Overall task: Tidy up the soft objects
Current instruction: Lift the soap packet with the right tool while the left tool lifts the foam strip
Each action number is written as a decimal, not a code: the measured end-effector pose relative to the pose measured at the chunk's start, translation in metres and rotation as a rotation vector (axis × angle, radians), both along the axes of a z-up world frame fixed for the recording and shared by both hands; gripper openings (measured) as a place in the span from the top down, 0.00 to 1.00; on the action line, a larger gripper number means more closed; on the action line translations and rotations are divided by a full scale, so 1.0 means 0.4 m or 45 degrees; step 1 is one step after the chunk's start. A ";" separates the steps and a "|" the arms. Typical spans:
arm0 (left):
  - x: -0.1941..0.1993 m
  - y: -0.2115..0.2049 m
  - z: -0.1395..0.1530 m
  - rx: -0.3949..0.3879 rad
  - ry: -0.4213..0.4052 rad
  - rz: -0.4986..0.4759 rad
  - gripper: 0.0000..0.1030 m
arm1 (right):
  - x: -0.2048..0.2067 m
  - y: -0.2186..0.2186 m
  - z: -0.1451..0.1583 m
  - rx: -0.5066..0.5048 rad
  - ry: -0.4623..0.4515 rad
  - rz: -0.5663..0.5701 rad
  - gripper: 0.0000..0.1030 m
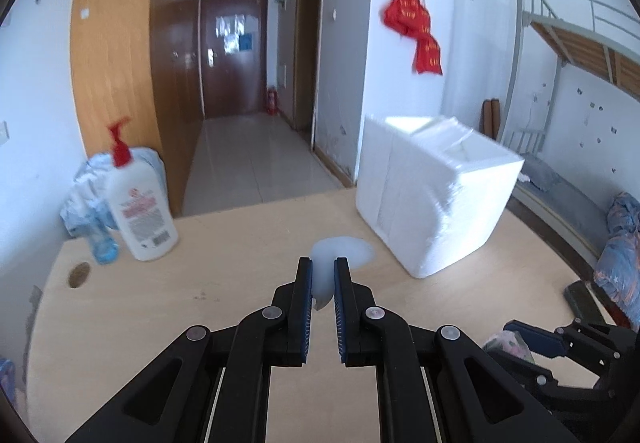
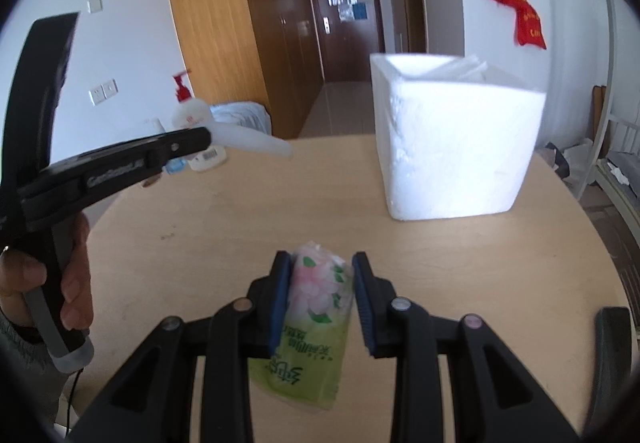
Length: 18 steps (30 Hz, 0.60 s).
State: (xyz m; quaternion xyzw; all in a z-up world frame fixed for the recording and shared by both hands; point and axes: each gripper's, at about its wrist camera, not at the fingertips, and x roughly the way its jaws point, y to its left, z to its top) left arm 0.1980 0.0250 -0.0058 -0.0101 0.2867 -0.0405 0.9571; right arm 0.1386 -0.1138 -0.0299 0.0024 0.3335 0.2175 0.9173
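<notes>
The left claw is pinching a pale, translucent soft piece. The material bulges out beyond the 2 blue pads and a small part hangs below them. From the right wrist view, the same left claw is seen from the side, held by a hand on its grey handle, and the white piece sticks out forward from its tip, above the tabletop and not touching it.

The right claw is pinching a soft tissue pack. The pack is green at the lower end and has a pink flower print on the upper part. It stands between the 2 pads, which press on its 2 sides, and its lower end hangs down under the claw.

A white foam box stands on the far right part of the light wooden tabletop, with its top open. It is well apart from both claws. In the left wrist view, a white pump bottle with a red pump stands at the far left edge of the tabletop, and a small clear bottle is just beside it. The view is somewhat blurred.
</notes>
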 end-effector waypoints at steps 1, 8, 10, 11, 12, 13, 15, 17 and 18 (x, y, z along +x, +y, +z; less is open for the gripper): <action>-0.027 -0.001 0.014 0.003 -0.020 0.004 0.89 | -0.013 -0.004 0.008 0.007 -0.012 0.000 0.66; -0.175 -0.003 0.071 0.002 -0.130 0.054 0.89 | -0.084 -0.009 0.058 0.044 -0.088 0.013 0.66; -0.209 -0.002 0.080 0.012 -0.174 0.092 0.89 | -0.097 -0.006 0.066 0.054 -0.107 0.022 0.66; -0.229 0.000 0.085 0.010 -0.191 0.096 0.89 | -0.104 -0.004 0.071 0.054 -0.119 0.024 0.66; -0.247 0.002 0.090 0.005 -0.202 0.102 0.89 | -0.113 -0.004 0.076 0.058 -0.131 0.025 0.66; -0.267 0.003 0.095 -0.002 -0.214 0.108 0.89 | -0.117 -0.002 0.079 0.060 -0.139 0.027 0.66; -0.293 0.003 0.102 -0.005 -0.234 0.117 0.89 | -0.128 -0.004 0.089 0.064 -0.163 0.027 0.66; -0.323 0.004 0.105 -0.013 -0.248 0.132 0.89 | -0.139 -0.008 0.097 0.070 -0.181 0.027 0.66; -0.336 0.005 0.106 -0.022 -0.255 0.138 0.89 | -0.148 -0.009 0.101 0.073 -0.190 0.027 0.66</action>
